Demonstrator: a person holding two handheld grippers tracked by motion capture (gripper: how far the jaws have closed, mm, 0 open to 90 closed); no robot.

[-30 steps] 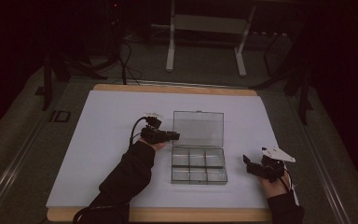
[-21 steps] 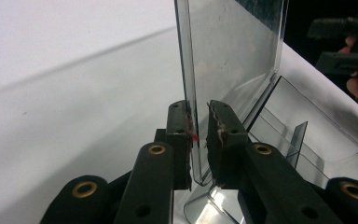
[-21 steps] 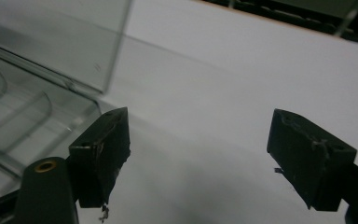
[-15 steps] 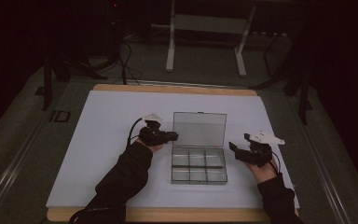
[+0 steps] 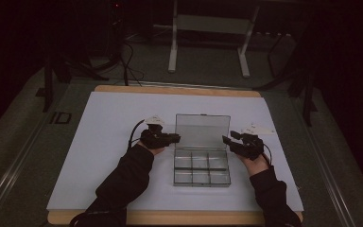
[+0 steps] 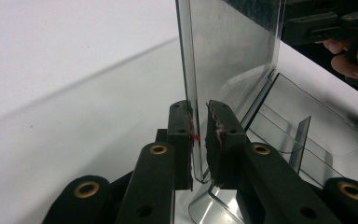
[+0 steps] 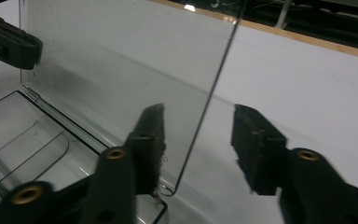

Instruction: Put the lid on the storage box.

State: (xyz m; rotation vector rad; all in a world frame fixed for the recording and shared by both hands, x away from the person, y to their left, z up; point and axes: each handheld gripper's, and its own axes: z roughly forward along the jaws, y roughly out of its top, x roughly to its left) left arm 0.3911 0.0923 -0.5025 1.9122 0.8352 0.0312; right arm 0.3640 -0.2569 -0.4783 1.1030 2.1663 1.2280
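Now the left gripper has its fingers clamped on the upright lid, while the right gripper's fingers, just closing, straddle its other edge, apart.

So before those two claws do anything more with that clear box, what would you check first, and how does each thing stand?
1. Left claw clamped on the lid edge: ok.
2. Right claw straddles the lid's other edge: ok, jaws either side.
3. Right claw gripping: not ok; its jaws have just been closing, but a gap remains on both sides.
4. Lid standing upright: ok.
5. Box flat on the white sheet: ok.
6. Compartments empty: cannot tell for certain; nothing visible inside.
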